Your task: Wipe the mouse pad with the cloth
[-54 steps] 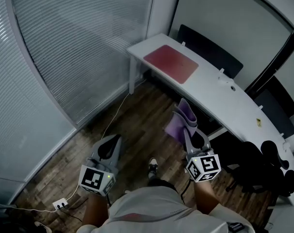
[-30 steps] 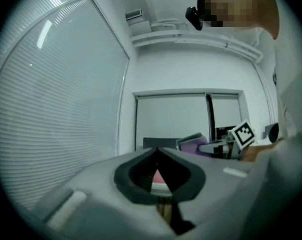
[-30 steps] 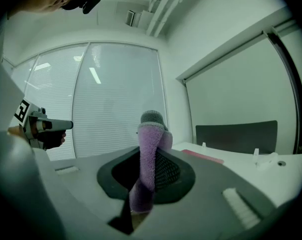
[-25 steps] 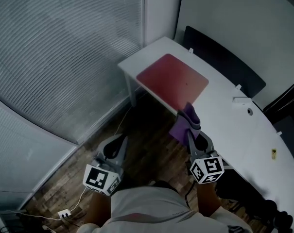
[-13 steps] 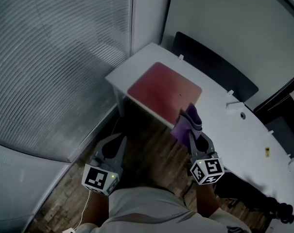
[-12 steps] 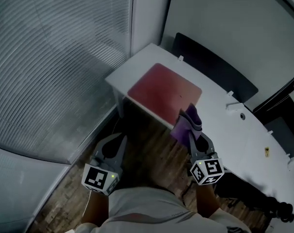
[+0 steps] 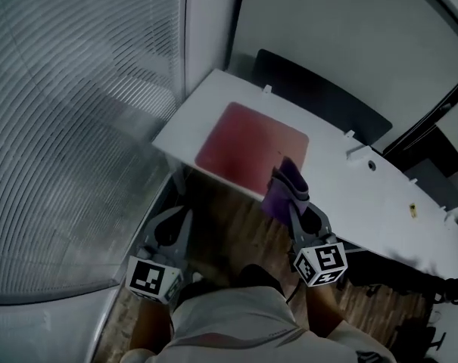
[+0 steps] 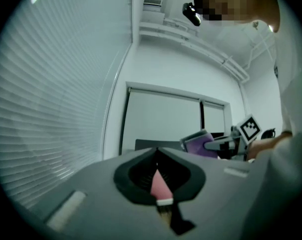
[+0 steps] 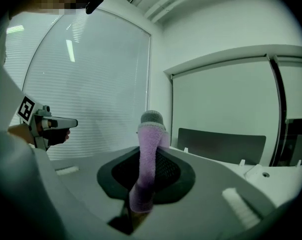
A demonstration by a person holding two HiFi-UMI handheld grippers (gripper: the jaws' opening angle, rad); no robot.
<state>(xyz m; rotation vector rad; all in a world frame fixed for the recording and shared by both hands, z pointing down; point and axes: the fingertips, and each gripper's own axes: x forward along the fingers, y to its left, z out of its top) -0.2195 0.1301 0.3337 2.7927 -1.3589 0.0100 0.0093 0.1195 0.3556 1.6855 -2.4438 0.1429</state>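
The person has stepped in since the earlier frame, so the worktop (image 7: 365,195) now lies just ahead of both grippers, and in the head view the cloth (image 7: 283,187) overlaps the pad's near right corner. The pad (image 7: 251,144) lies flat at the left end of the worktop, hard by the near edge and close to the left corner, with nothing on it. The right gripper (image 7: 293,204) has its fingers clamped on the purple cloth, which is held by its lower end and stands up out of them in a folded, fuzzy roll. How high it is above the pad cannot be told, and wiping has not begun. The left gripper (image 7: 183,216) hangs short of the near edge over the floor, its fingers together with nothing between them. The cloth looks soft, light and limp, so it should flop and spread once pressed down. The present hold near one end probably suits a flat, dragging wipe. The pad looks thin and pliant, and it may creep on the smooth worktop. Pinning its near left corner with the free gripper seems wise.
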